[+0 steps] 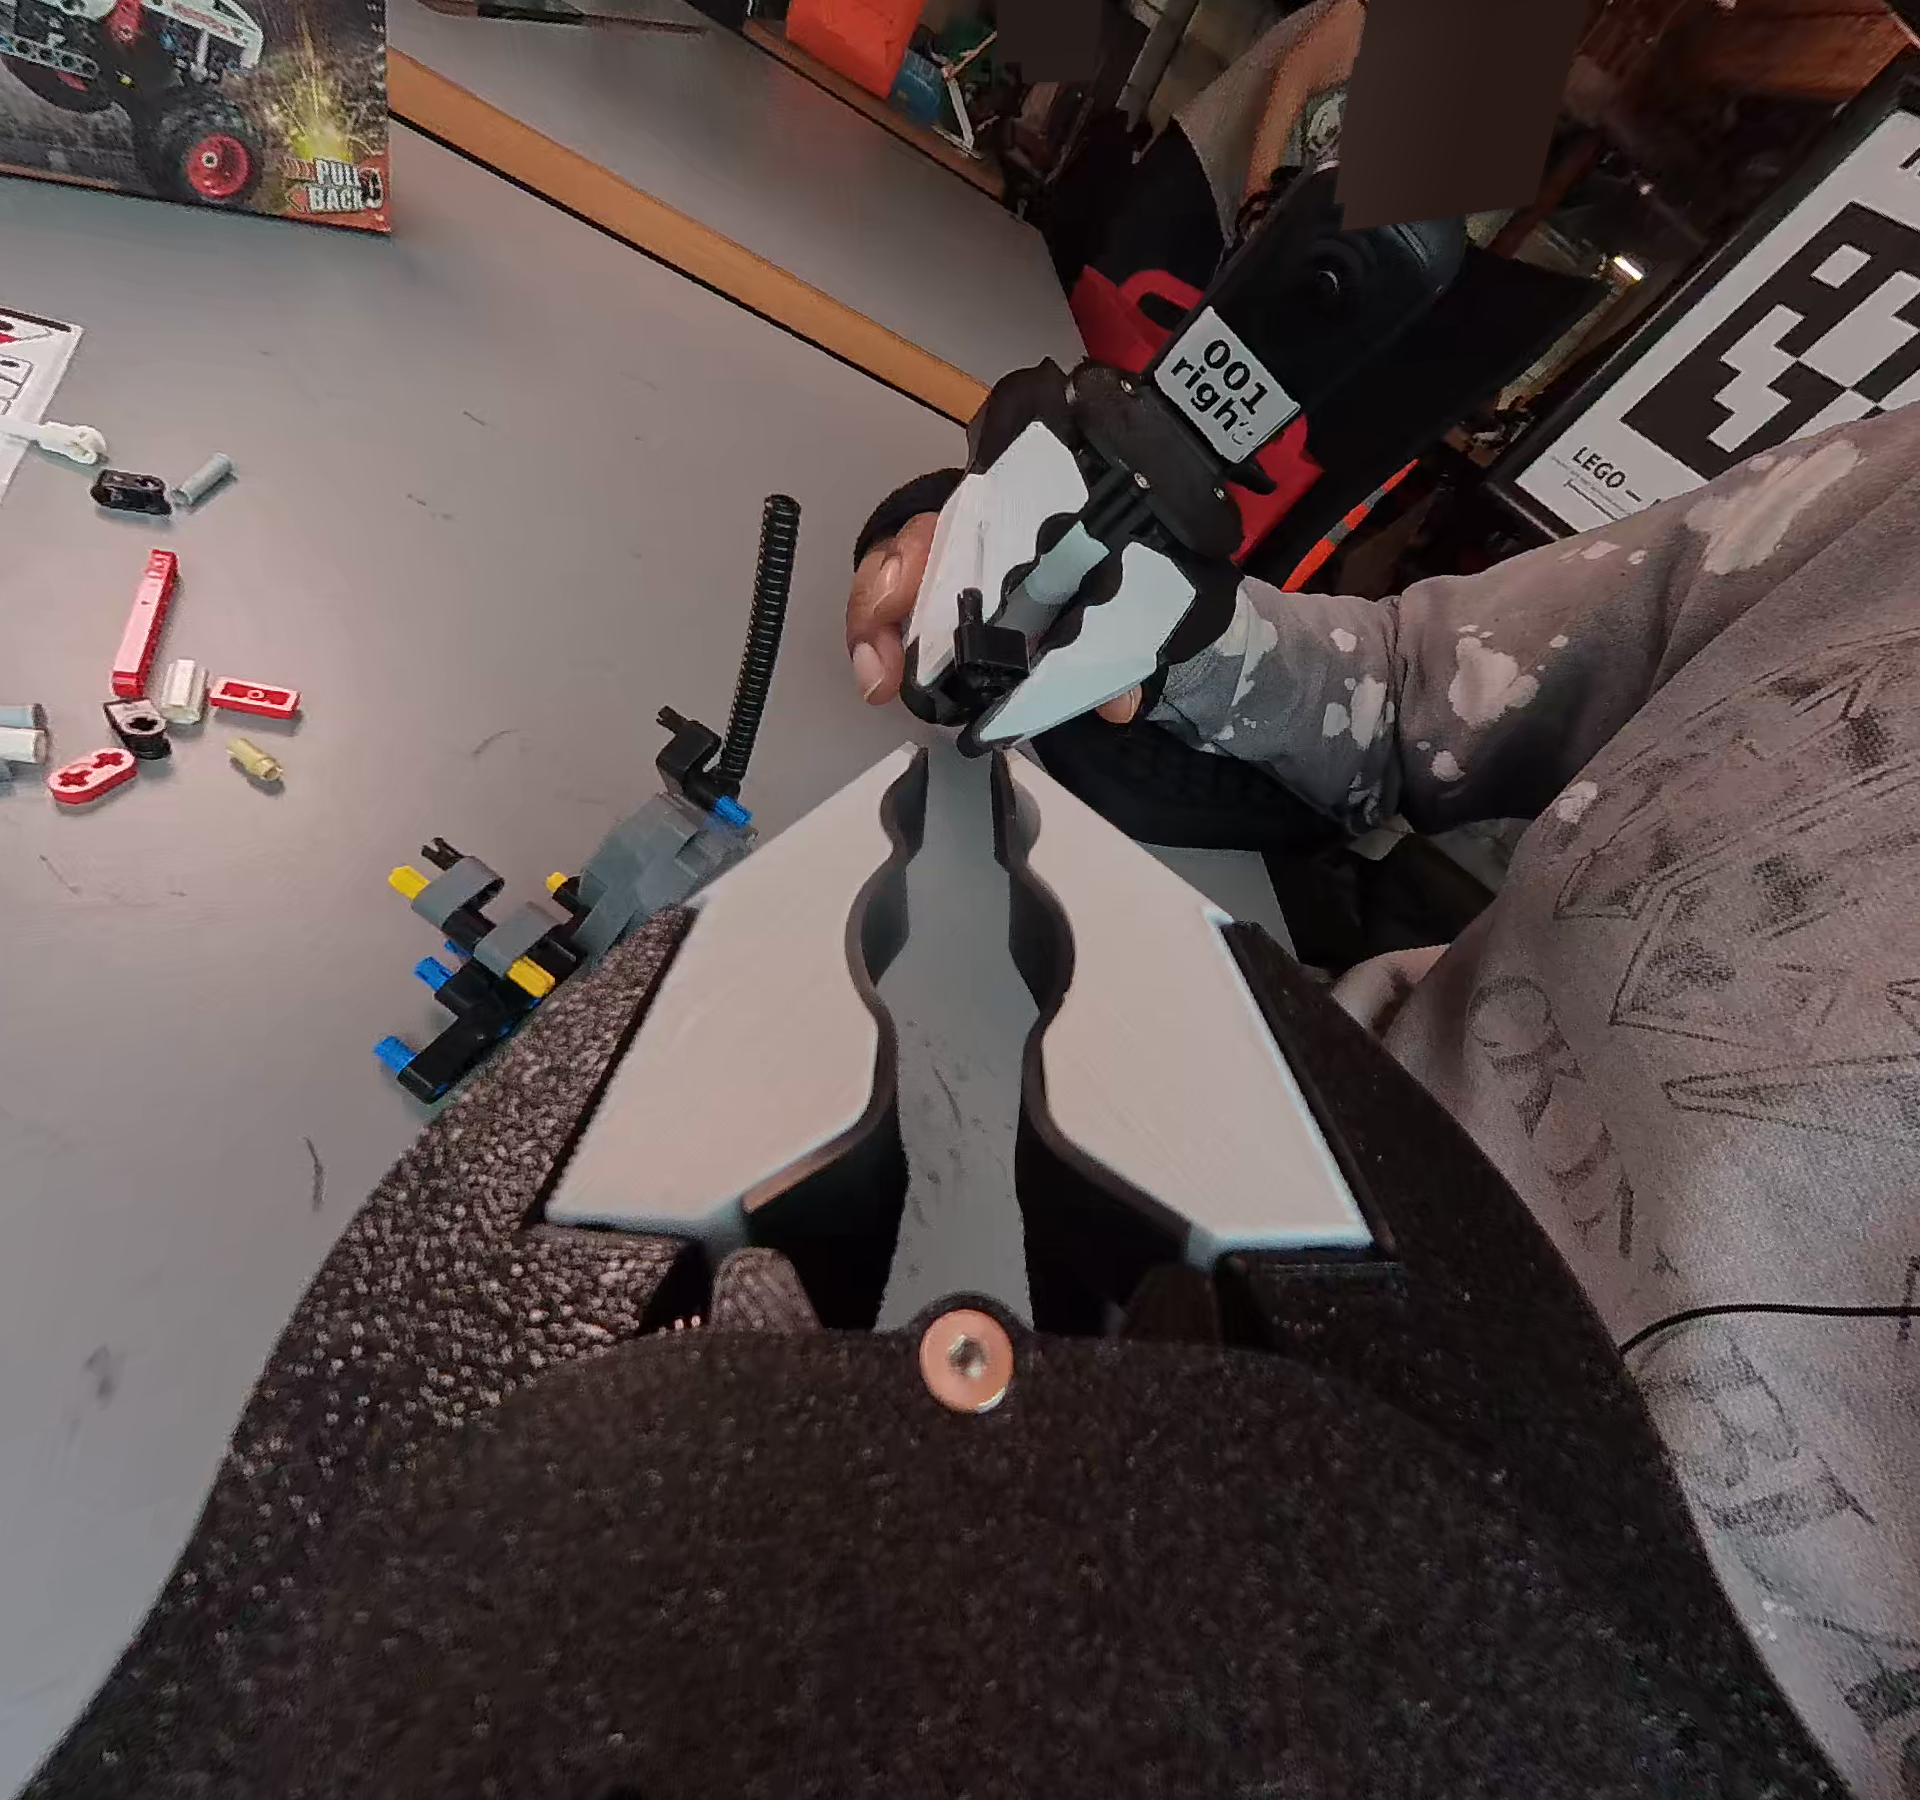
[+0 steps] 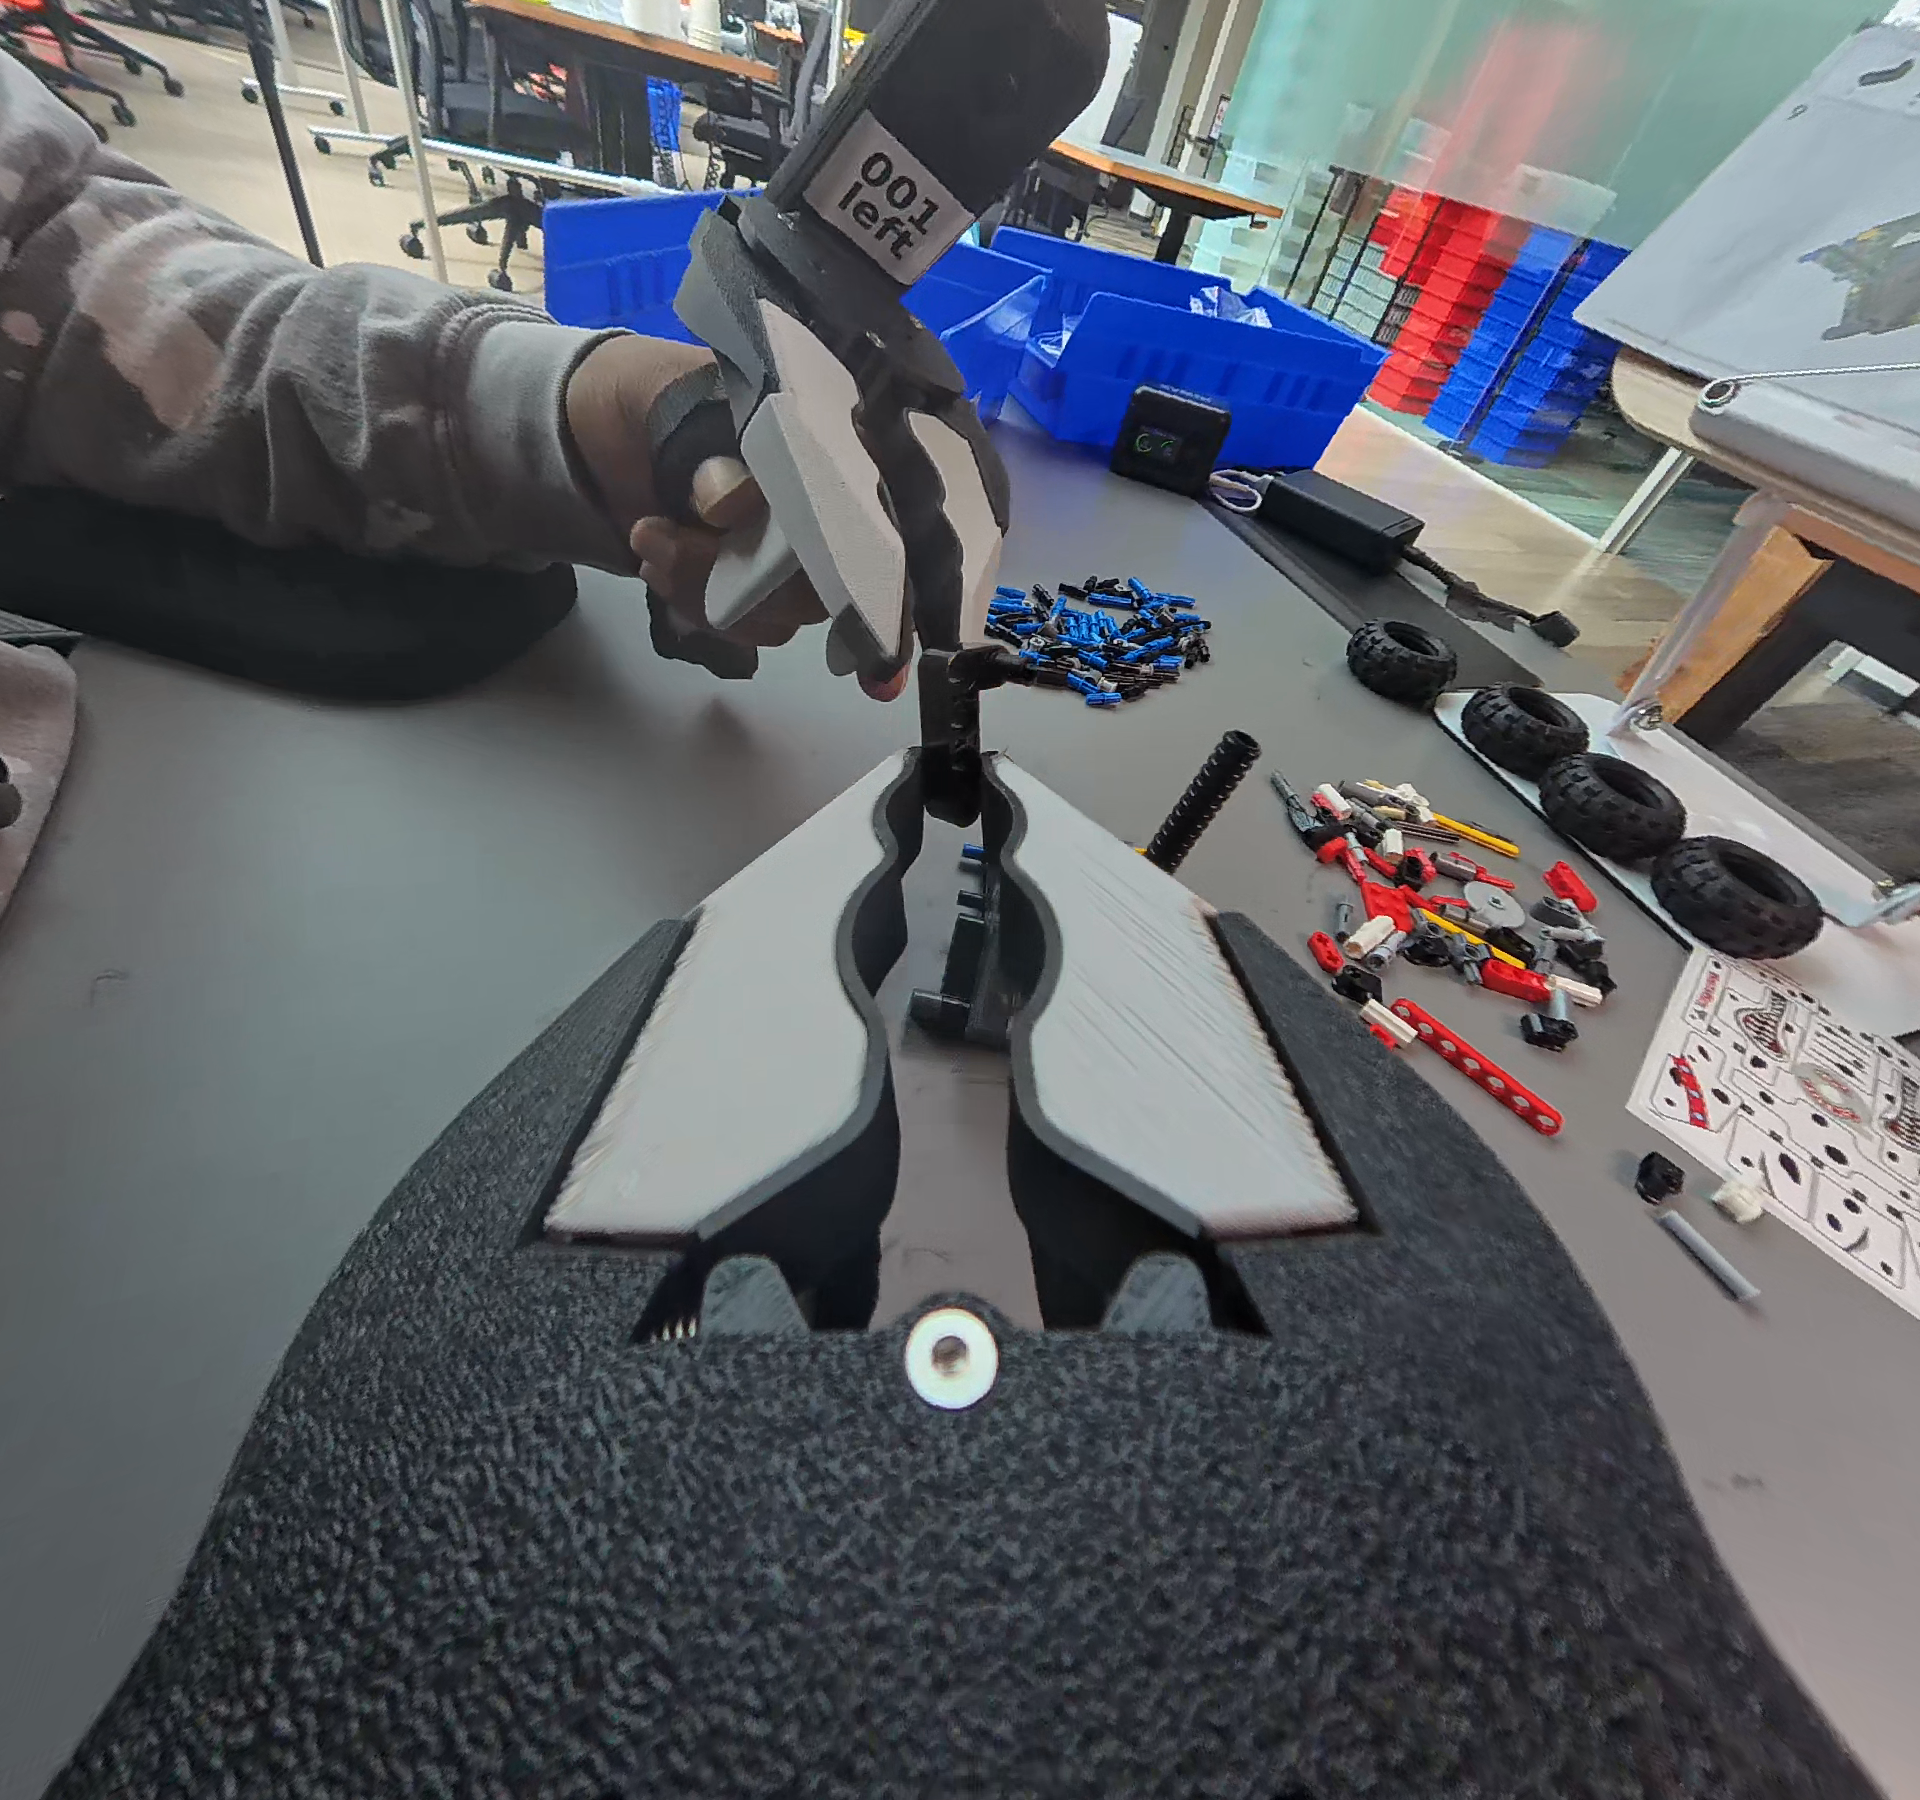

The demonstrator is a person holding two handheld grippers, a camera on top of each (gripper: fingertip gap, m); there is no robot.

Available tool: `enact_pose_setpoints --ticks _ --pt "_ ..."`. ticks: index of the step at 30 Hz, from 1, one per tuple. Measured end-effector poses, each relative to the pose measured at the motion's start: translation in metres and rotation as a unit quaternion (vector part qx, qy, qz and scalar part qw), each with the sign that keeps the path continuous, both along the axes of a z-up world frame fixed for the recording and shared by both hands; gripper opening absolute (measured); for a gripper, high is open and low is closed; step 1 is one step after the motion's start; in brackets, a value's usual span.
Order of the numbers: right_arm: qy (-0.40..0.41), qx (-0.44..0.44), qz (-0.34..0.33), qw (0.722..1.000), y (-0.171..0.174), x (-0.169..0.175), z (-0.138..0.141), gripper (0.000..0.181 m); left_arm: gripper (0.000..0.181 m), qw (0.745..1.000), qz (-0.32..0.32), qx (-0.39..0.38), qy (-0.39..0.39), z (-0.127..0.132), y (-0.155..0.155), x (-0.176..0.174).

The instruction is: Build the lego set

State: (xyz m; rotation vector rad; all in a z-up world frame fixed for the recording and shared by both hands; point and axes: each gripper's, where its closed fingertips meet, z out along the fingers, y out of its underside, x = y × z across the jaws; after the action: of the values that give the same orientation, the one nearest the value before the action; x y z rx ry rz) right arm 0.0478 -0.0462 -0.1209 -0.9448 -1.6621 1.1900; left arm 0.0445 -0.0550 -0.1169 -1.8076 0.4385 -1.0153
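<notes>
My right gripper (image 2: pixel 951 763) is shut on a black lego piece (image 2: pixel 951 711) and holds it upright above the grey table; a black pin sticks out of the piece's top. In the left wrist view the right gripper (image 1: pixel 966 711) is just beyond my left fingertips with the black piece (image 1: pixel 987 654) in it. My left gripper (image 1: pixel 958 758) is slightly open and empty; in the right wrist view it (image 2: pixel 914 644) hovers right above the piece's top. A part-built assembly (image 1: pixel 582 919) of grey and black parts with blue and yellow pins and a black ribbed hose (image 1: pixel 764 638) lies on the table.
A pile of blue and black pins (image 2: pixel 1101 638), several black tyres (image 2: pixel 1610 805), a heap of red and grey parts (image 2: pixel 1455 909), a red beam (image 2: pixel 1475 1064) and a sticker sheet (image 2: pixel 1787 1106) lie to the right. The lego box (image 1: pixel 187 36) and loose parts (image 1: pixel 156 670) are far left. Blue bins (image 2: pixel 1195 358) stand behind. The tips of both grippers are at nearly the same place. The red beam (image 2: pixel 1475 1064) is about 20 centimetres from both grippers' fingertips. It turns up in the left wrist view (image 1: pixel 147 615) as well.
</notes>
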Motion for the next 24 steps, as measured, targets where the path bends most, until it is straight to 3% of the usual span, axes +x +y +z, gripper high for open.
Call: enact_pose_setpoints --ticks 5,13,24 --pt "-0.013 0.011 0.007 1.0 -0.002 0.0 -0.007 0.01 0.015 1.0 0.02 0.005 0.012 -0.001 0.004 -0.004" --pt "-0.041 0.044 0.02 0.998 -0.005 0.003 -0.021 0.01 0.015 0.994 0.104 -0.023 0.018 -0.005 0.015 -0.043" --pt "-0.01 0.041 -0.012 0.999 0.003 -0.003 -0.012 0.01 0.023 0.998 0.042 -0.025 -0.032 0.002 0.007 -0.004"
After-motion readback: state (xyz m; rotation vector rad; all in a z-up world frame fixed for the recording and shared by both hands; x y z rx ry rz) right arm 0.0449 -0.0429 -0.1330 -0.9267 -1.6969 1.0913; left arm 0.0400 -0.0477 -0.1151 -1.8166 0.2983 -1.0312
